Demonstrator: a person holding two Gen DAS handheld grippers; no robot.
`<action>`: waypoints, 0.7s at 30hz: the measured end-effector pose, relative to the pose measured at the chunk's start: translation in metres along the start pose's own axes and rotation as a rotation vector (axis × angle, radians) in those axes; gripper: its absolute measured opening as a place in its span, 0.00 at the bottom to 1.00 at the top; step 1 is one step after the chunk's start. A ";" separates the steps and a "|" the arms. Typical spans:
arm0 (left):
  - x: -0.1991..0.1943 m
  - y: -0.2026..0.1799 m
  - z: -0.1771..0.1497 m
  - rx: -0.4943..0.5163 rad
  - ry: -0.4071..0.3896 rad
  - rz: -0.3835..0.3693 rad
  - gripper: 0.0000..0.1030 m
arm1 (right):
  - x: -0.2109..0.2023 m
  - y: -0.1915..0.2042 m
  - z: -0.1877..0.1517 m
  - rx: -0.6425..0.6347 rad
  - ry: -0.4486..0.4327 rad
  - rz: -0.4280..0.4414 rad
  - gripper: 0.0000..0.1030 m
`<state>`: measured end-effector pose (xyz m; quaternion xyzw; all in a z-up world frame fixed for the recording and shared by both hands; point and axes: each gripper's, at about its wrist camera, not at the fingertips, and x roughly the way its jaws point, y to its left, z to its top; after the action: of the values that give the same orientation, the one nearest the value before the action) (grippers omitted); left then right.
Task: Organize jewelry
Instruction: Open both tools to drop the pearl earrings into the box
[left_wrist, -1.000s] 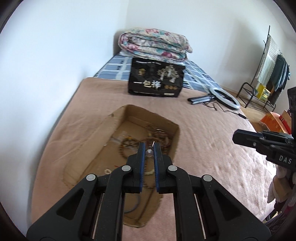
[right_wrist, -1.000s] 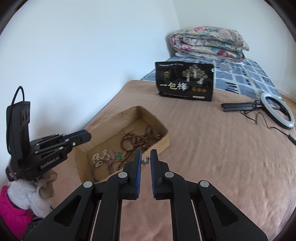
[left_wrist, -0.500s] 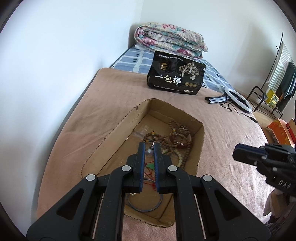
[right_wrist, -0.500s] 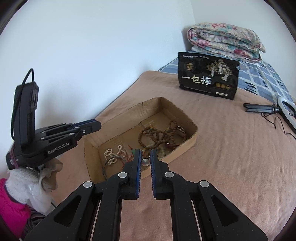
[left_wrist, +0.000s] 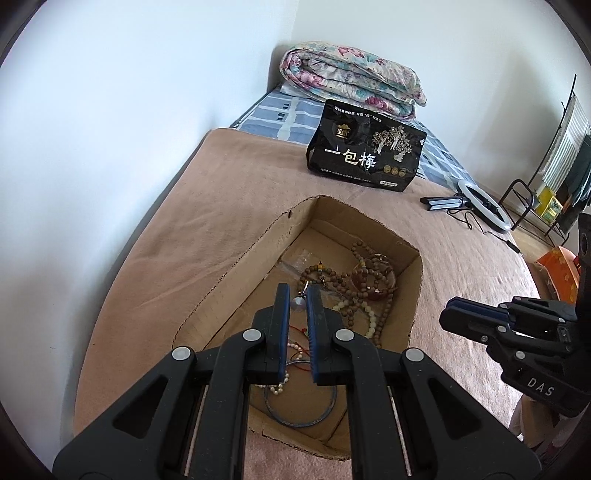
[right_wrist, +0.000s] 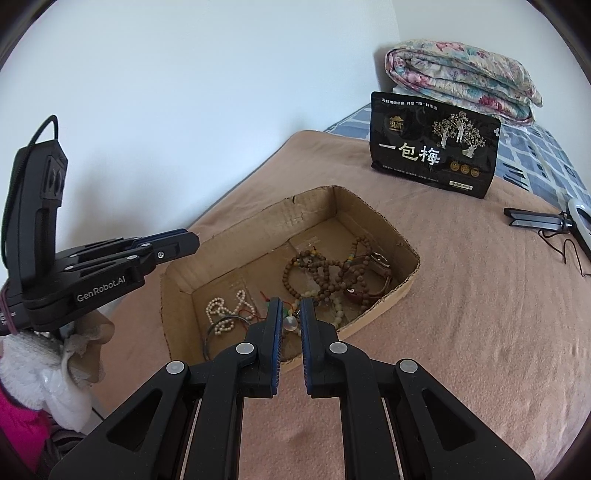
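Both grippers, left gripper (left_wrist: 294, 303) and right gripper (right_wrist: 290, 322), each pinching a small clear bead pendant, held above the cardboard box (right_wrist: 391, 232) on the brown blanket (right_wrist: 461, 314), probably for dropping them beside the wooden bead bracelets (right_wrist: 317, 273).

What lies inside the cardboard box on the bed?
Inside the cardboard box: brown bead strands, a pale bead string, a dark bangle. The right gripper covers part.
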<state>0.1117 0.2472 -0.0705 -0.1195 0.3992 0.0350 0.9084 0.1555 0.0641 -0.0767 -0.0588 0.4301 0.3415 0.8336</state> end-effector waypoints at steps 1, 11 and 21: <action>0.000 0.000 0.000 -0.001 -0.002 0.002 0.07 | 0.001 0.001 0.000 -0.001 -0.001 0.001 0.08; -0.006 0.007 0.001 -0.031 -0.035 0.048 0.48 | 0.000 -0.001 0.001 -0.001 -0.020 -0.030 0.58; -0.013 0.005 0.003 -0.041 -0.051 0.064 0.60 | -0.003 -0.001 0.000 -0.024 -0.023 -0.085 0.71</action>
<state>0.1042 0.2532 -0.0605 -0.1243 0.3787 0.0753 0.9140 0.1544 0.0613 -0.0746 -0.0830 0.4136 0.3114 0.8515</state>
